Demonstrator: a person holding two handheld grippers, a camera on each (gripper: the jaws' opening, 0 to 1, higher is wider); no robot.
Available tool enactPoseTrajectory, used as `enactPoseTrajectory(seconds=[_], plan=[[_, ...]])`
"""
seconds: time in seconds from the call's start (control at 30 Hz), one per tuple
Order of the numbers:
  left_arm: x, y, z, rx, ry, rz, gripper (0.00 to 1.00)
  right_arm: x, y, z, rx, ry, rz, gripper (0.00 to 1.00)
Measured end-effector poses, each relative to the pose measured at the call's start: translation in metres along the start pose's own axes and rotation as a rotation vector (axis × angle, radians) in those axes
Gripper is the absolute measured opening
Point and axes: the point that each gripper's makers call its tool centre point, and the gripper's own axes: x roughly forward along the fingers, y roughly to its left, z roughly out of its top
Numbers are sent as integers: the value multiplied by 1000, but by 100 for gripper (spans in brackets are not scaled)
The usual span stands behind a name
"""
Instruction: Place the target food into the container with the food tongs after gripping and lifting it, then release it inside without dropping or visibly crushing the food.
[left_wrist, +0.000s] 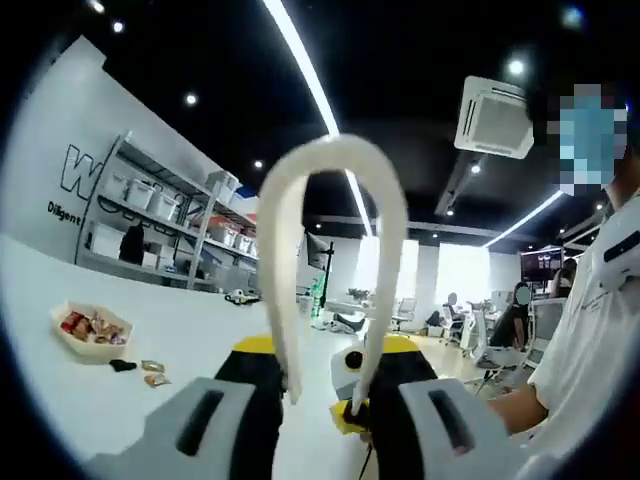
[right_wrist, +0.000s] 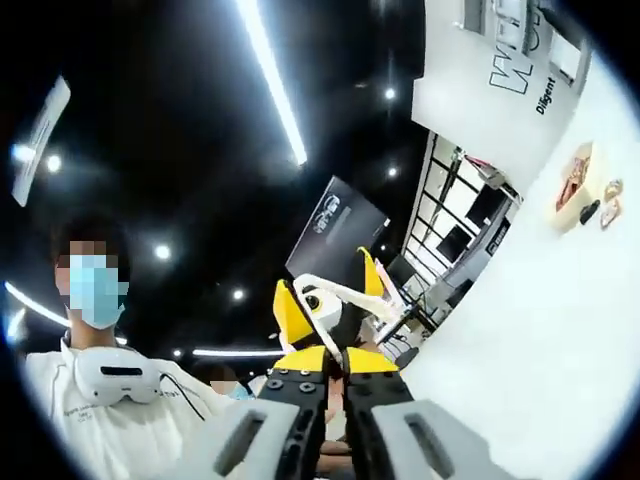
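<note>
White food tongs (left_wrist: 330, 160) stand between my left gripper's (left_wrist: 325, 350) jaws, loop end pointing away. The jaws press on both tong arms, so it is shut on them. Far left on the white table (left_wrist: 200, 330) sits a shallow container (left_wrist: 92, 330) with mixed food. A few small food pieces (left_wrist: 150, 372) lie beside it. My right gripper (right_wrist: 337, 362) has its jaws together with nothing seen between them. It faces the left gripper (right_wrist: 330, 295) and the tongs (right_wrist: 345, 290) at close range. The container (right_wrist: 575, 180) lies far off at the upper right.
A person in a white shirt (left_wrist: 590, 330) stands close on the right, with a headset (right_wrist: 115, 380) around the neck. Metal shelves with bins (left_wrist: 160, 215) line the wall behind the table. Desks and seated people (left_wrist: 510, 320) fill the back of the room.
</note>
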Motion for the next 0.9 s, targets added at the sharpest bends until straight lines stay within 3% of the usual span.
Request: enactPoseTrajectory(seconds=[0.03,0.17,0.63,0.7,0.77,0.83,0.9], plan=[[0,-1,-3,-3,20,-2,30,0,1,5,-4,-26,9,0],[0,-2,-3,6,40,0,29,-1,0,4,-15,-19,6,0],[2,-2,-1,-34,37,-7,28,2,7,1,3,-28,39,0],[2,-1,-3,24,54,6,29,2,10,8,13,-68,57,0],[1,-2,-7,42,75,0,28,2,12,7,22,-67,58,0],[-1,-4,-6,-9,67,-8,28,4,13,6,27,-68,65,0],[-1,-2,-6,-11,74,-3,28,5,13,4,17,-72,56,0]])
